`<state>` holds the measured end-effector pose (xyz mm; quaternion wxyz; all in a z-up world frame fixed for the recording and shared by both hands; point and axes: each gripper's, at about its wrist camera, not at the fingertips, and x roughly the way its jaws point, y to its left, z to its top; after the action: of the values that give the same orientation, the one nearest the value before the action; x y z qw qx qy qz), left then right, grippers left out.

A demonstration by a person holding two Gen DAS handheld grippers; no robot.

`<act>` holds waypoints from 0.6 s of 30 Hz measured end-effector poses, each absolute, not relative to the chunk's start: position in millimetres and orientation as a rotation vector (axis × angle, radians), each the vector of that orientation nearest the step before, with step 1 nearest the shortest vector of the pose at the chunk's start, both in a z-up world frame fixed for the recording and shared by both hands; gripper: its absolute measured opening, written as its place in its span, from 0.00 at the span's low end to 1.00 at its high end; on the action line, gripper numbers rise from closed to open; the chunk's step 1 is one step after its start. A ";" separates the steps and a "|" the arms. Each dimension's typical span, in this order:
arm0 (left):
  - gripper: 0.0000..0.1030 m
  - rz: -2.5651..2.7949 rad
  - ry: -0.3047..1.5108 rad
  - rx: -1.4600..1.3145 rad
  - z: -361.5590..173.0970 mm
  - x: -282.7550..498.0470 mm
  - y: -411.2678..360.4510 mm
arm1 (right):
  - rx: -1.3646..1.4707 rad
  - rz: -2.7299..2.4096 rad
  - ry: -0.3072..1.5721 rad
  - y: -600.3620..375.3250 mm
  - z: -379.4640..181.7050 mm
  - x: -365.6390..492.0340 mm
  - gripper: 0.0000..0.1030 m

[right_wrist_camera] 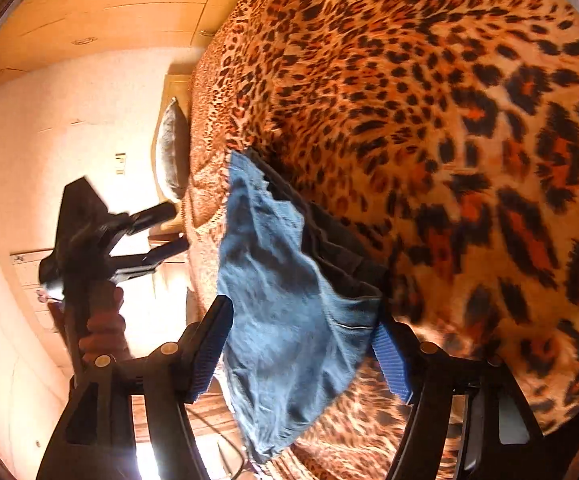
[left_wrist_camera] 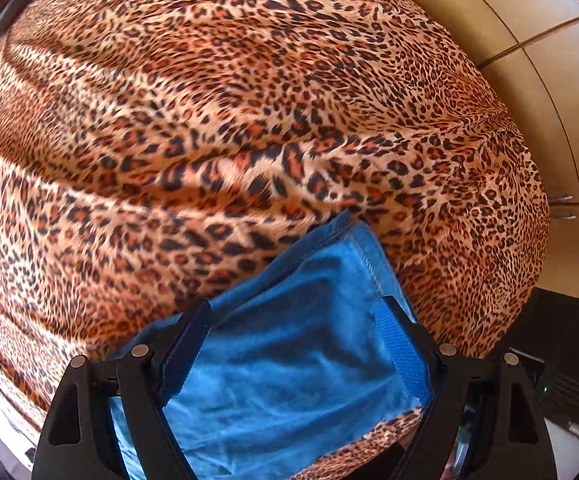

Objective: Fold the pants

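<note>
Both grippers stood with jaws apart: the left gripper (left_wrist_camera: 297, 344) over the blue denim pants (left_wrist_camera: 289, 364), the right gripper (right_wrist_camera: 301, 348) straddling their near end, pads apparently clear. The pants lay on the leopard-print bedspread (left_wrist_camera: 229, 120); the fold's edges probably needed squaring before any further pinch.

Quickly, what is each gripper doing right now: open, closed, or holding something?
Left gripper: open, blue pants between its fingers, not pressed.
Right gripper: open, pants between its fingers, not clamped.

Both views get heavy fisheye bending and dark corners. We see warm, bright daylight; the right wrist view blows out white along the bottom left, and the leopard blanket (right_wrist_camera: 469, 128) smears with motion blur there.
</note>
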<state>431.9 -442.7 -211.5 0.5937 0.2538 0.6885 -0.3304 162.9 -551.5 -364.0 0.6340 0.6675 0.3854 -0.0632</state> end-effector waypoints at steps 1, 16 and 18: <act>0.82 -0.771 1.601 0.611 -219.6 434.7 -454.9 | 1.540 -0.129 0.884 -550.5 -364.1 167.3 0.68; 0.92 -0.995 1.789 0.845 -314.4 454.3 -524.3 | 1.495 -0.061 0.981 -552.1 -370.1 180.6 0.66; 0.92 -1.062 1.813 0.919 -317.9 447.9 -527.7 | 1.505 -0.060 0.983 -551.9 -368.6 181.2 0.66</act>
<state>447.9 -527.7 -317.9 0.4115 0.3651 0.7205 -0.4222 181.2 -551.9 -368.6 0.6221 0.6552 0.4278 -0.0260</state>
